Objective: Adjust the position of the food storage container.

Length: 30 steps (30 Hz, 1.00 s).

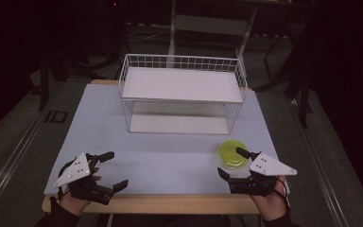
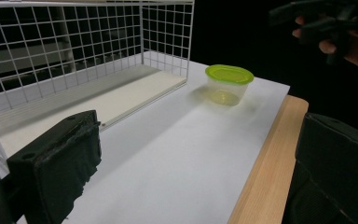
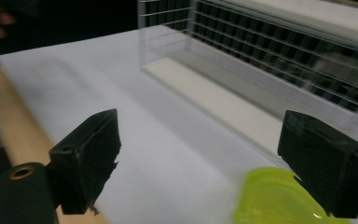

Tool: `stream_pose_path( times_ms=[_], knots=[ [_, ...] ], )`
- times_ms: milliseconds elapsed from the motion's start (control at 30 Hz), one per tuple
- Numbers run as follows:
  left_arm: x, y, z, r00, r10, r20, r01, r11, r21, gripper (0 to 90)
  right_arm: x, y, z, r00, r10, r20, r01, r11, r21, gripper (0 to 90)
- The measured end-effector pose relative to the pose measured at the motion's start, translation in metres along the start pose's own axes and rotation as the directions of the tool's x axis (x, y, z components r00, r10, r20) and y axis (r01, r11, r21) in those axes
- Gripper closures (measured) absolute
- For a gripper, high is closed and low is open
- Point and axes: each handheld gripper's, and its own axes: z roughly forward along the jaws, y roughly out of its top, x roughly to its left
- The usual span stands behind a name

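A white table (image 1: 170,156) carries a wire rack (image 1: 182,94) at its far side. Near the right front corner sits a green-lidded tub (image 1: 232,153), just beside the right gripper (image 1: 233,163), whose jaws gape empty. The left gripper (image 1: 114,169) is likewise released, well apart. The left gripper view shows the tub's clear wall (image 2: 227,88).

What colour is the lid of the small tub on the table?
The lid is bright yellow-green, clearest in the left gripper view.

No text, label, brand, number or sign can be read anywhere, neither on the wire shelf rack (image 1: 182,94) nor on the green-lidded container (image 1: 232,153).
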Motion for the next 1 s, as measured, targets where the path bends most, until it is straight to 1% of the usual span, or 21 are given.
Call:
stream_pose_path(
  times_ms=[33, 67, 133, 167, 267, 300, 333, 367, 433, 467, 600, 633, 667, 700, 767, 800, 833, 900, 933, 967, 1000],
  knots=[
    [0.000, 0.000, 0.000, 1.0000, 0.000, 0.000, 0.000, 1.0000, -0.001, 0.8, 0.000, 0.000, 0.000, 1.0000, 0.000, 0.000, 0.000, 1.000, 0.000, 11.5],
    [0.000, 0.000, 0.000, 1.0000, 0.001, -0.002, -0.001, 1.0000, -0.001, 0.8, -0.007, 0.002, 0.001, 0.9994, 0.029, 0.017, -0.029, 1.000, -0.002, 10.7],
    [0.000, 0.000, 0.000, 1.0000, 0.002, -0.001, -0.002, 1.0000, -0.002, 0.8, -0.011, 0.002, 0.002, 0.9990, 0.036, 0.025, -0.036, 0.999, 0.000, 10.7],
    [0.000, 0.000, 0.000, 1.0000, 0.001, -0.001, -0.001, 1.0000, -0.003, 0.8, -0.018, 0.002, 0.002, 0.9986, 0.038, 0.036, -0.038, 0.999, 0.002, 14.6],
    [0.000, 0.000, 0.000, 1.0000, -0.006, 0.000, 0.006, 1.0000, -0.007, 0.8, -0.025, 0.002, 0.002, 0.9974, 0.056, 0.046, -0.057, 0.998, 0.018, 17.5],
    [0.000, 0.000, 0.000, 1.0000, -0.008, 0.000, 0.008, 0.9999, -0.008, 0.8, -0.031, 0.001, 0.002, 0.9963, 0.052, 0.068, -0.054, 0.998, 0.025, 24.0],
    [0.001, 0.000, 0.000, 1.0000, -0.008, -0.001, 0.007, 0.9999, -0.010, 0.8, -0.033, 0.001, 0.002, 0.9962, 0.053, 0.069, -0.055, 0.998, 0.027, 24.3],
    [0.001, 0.000, 0.000, 0.9999, -0.010, -0.001, 0.010, 0.9999, -0.011, 0.8, -0.044, -0.001, 0.003, 0.9924, 0.072, 0.099, -0.076, 0.996, 0.035, 29.9],
    [0.001, 0.000, 0.000, 0.9999, -0.012, 0.000, 0.012, 0.9999, -0.012, 0.8, -0.048, -0.002, 0.003, 0.9916, 0.082, 0.100, -0.086, 0.996, 0.034, 31.7],
    [0.001, 0.000, 0.000, 0.9999, -0.011, -0.001, 0.011, 0.9999, -0.013, 0.8, -0.058, -0.005, 0.004, 0.9878, 0.096, 0.123, -0.102, 0.994, 0.043, 35.8],
    [0.001, -0.001, 0.001, 0.9999, -0.015, 0.002, 0.015, 0.9998, -0.013, 0.8, -0.078, -0.014, 0.007, 0.9798, 0.107, 0.169, -0.123, 0.989, 0.088, 47.9],
    [0.001, -0.001, 0.001, 0.9999, -0.015, 0.002, 0.015, 0.9998, -0.013, 0.8, -0.078, -0.014, 0.007, 0.9798, 0.107, 0.169, -0.123, 0.989, 0.088, 47.9],
    [0.001, -0.001, 0.001, 0.9999, -0.016, 0.003, 0.016, 0.9998, -0.013, 0.8, -0.086, -0.019, 0.008, 0.9760, 0.113, 0.186, -0.135, 0.985, 0.109, 53.7],
    [0.001, -0.001, 0.002, 0.9998, -0.017, 0.005, 0.017, 0.9998, -0.013, 0.8, -0.090, -0.022, 0.009, 0.9733, 0.125, 0.193, -0.149, 0.982, 0.113, 55.8],
    [0.001, -0.001, 0.002, 0.9998, -0.016, 0.006, 0.016, 0.9998, -0.012, 0.8, -0.094, -0.025, 0.010, 0.9705, 0.129, 0.204, -0.156, 0.980, 0.121, 57.5],
    [0.001, -0.001, 0.002, 0.9999, -0.016, 0.007, 0.016, 0.9998, -0.013, 0.8, -0.103, -0.034, 0.012, 0.9651, 0.140, 0.221, -0.173, 0.975, 0.138, 62.0],
    [0.001, -0.001, 0.002, 0.9998, -0.016, 0.008, 0.016, 0.9998, -0.013, 0.8, -0.105, -0.037, 0.013, 0.9620, 0.140, 0.235, -0.177, 0.974, 0.143, 63.8],
    [0.001, -0.001, 0.002, 0.9998, -0.017, 0.008, 0.017, 0.9998, -0.013, 0.8, -0.109, -0.042, 0.014, 0.9596, 0.150, 0.238, -0.189, 0.970, 0.151, 66.5],
    [0.001, -0.001, 0.002, 0.9998, -0.016, 0.007, 0.017, 0.9998, -0.013, 0.8, -0.115, -0.051, 0.016, 0.9521, 0.159, 0.262, -0.206, 0.964, 0.166, 71.3],
    [0.001, -0.001, 0.002, 0.9998, -0.016, 0.007, 0.017, 0.9998, -0.013, 0.8, -0.115, -0.051, 0.016, 0.9521, 0.159, 0.262, -0.206, 0.964, 0.166, 71.3],
    [0.002, -0.001, 0.002, 0.9998, -0.020, 0.007, 0.020, 0.9997, -0.015, 0.8, -0.121, -0.062, 0.019, 0.9470, 0.171, 0.272, -0.227, 0.955, 0.189, 76.9]
  ],
)
